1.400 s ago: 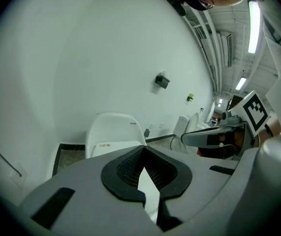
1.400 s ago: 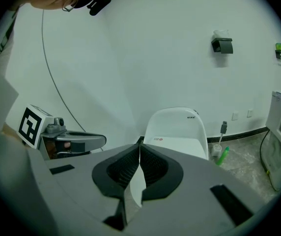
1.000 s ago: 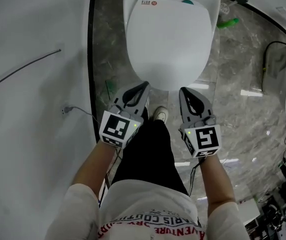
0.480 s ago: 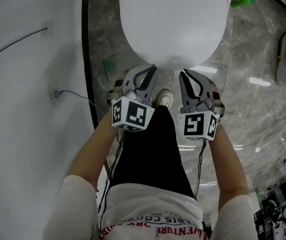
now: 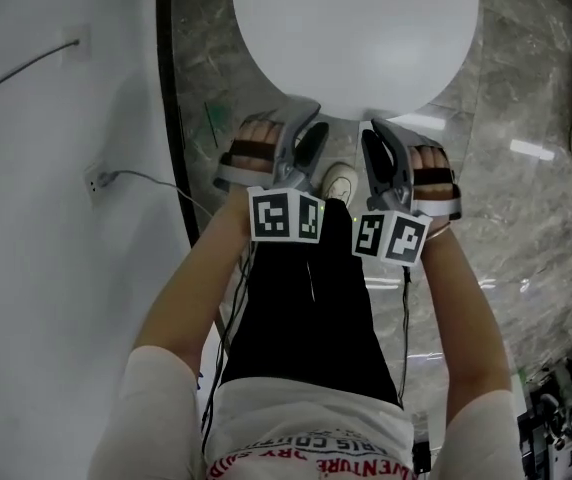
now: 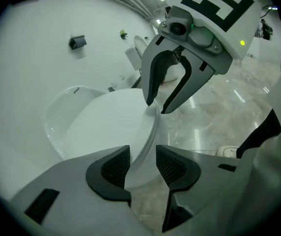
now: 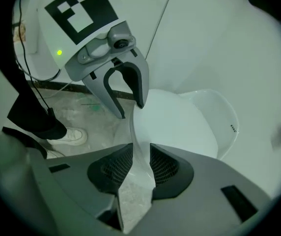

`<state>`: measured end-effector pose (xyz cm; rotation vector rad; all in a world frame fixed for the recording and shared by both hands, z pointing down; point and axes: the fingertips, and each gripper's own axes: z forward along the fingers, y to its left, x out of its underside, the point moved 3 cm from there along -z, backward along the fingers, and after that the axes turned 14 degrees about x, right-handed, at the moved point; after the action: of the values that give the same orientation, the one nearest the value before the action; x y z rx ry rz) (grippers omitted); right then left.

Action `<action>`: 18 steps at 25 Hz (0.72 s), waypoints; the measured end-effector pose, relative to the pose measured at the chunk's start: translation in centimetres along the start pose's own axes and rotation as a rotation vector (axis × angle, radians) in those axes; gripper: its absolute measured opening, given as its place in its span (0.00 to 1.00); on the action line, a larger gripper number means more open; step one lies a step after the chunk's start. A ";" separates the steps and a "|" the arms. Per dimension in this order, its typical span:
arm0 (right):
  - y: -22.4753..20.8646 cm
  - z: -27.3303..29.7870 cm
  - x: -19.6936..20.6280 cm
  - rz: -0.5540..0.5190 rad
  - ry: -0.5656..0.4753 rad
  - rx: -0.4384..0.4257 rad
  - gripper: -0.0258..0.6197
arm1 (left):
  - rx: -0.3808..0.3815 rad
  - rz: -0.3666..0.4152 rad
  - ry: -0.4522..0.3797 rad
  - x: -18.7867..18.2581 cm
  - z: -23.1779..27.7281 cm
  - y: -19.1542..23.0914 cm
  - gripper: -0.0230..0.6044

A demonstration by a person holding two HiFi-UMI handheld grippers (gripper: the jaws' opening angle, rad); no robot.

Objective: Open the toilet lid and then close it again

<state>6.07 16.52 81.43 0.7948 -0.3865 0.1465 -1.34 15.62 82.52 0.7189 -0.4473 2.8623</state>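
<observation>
A white wall [image 5: 56, 168] fills the 9 o'clock side of the head view, and a grey marbled floor [image 5: 526, 198] fills the 3 o'clock side. At 12 o'clock lies the white oval toilet lid [image 5: 356, 28], lowered flat over the bowl. Its long axis runs from 12 o'clock to 6 o'clock, and its rounded front end points to 6 o'clock, toward the person. The person stands at 6 o'clock in a white top and black trousers [image 5: 306, 298], with both forearms stretched forward to the lid's front end.

The left hand-held gripper [image 5: 306, 128] sits at about 7 o'clock on the lid's front curve. Its jaws have just been opening. They stand released, with the lid's rim between them and a gap showing at the pads. The right hand-held gripper [image 5: 379, 138] sits just beside it at about 5 o'clock on the same curve. In the right gripper view its two ribbed pads [image 7: 162, 167] are clenched on the lid's thin front rim, one pad above and one below.

A white shoe [image 5: 341, 181] shows on the floor between the two grippers. A thin cable [image 5: 141, 180] trails from a small socket on the wall at 9 o'clock.
</observation>
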 end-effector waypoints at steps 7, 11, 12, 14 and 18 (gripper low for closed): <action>0.7 0.9 1.2 -0.138 -0.006 0.104 0.14 | -0.096 0.120 0.038 0.0 0.5 -0.2 0.29; 0.6 1.3 1.3 -0.185 -0.018 0.151 0.14 | -0.138 0.156 0.055 0.2 0.6 -0.3 0.29; 0.7 1.3 1.3 -0.194 -0.021 0.154 0.14 | -0.149 0.164 0.059 0.3 0.7 -0.4 0.29; 0.8 1.4 1.3 -0.214 -0.027 0.158 0.14 | -0.166 0.179 0.068 0.4 0.8 -0.4 0.29; 0.5 1.4 1.2 -0.209 -0.021 0.155 0.14 | -0.189 0.172 0.073 0.4 0.8 -0.4 0.29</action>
<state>6.63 15.89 83.11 0.9851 -0.3116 -0.0280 -1.24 15.75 83.46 0.5660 -0.7915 2.9373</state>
